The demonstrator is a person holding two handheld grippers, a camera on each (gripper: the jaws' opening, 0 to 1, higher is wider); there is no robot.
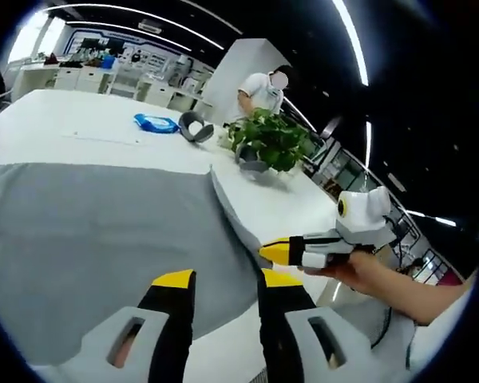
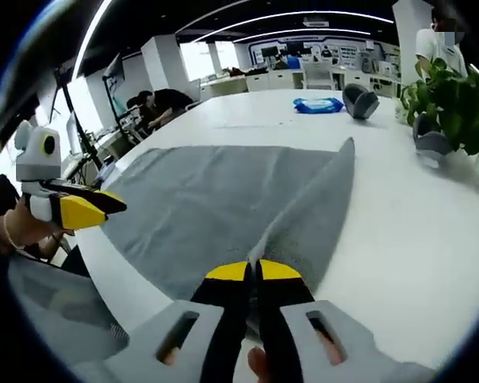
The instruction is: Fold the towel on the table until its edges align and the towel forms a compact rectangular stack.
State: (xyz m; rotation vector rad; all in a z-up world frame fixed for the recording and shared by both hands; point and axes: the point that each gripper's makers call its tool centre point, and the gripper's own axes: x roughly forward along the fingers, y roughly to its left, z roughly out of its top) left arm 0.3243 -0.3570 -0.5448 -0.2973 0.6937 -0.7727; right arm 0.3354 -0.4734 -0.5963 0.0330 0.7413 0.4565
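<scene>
Towel [image 2: 223, 203] fabric, grey, rises in a pinched ridge at the bottom centre of the right gripper view, where the right gripper [image 2: 252, 271] has its yellow-tipped jaws clenched on it, while the rest lies flat on the white counter [image 2: 415, 239] toward the middle of the frame. At the bottom of the left gripper view the left gripper [image 1: 223, 279] hovers over the towel's near edge with its jaws released and holding nothing. Held at one point only, the cloth could slip free or drag askew as it is carried over, leaving the edges misaligned; farther out, at upper right, a leafy plant [image 2: 455, 100] sits in its grey pot [image 2: 429, 144].
</scene>
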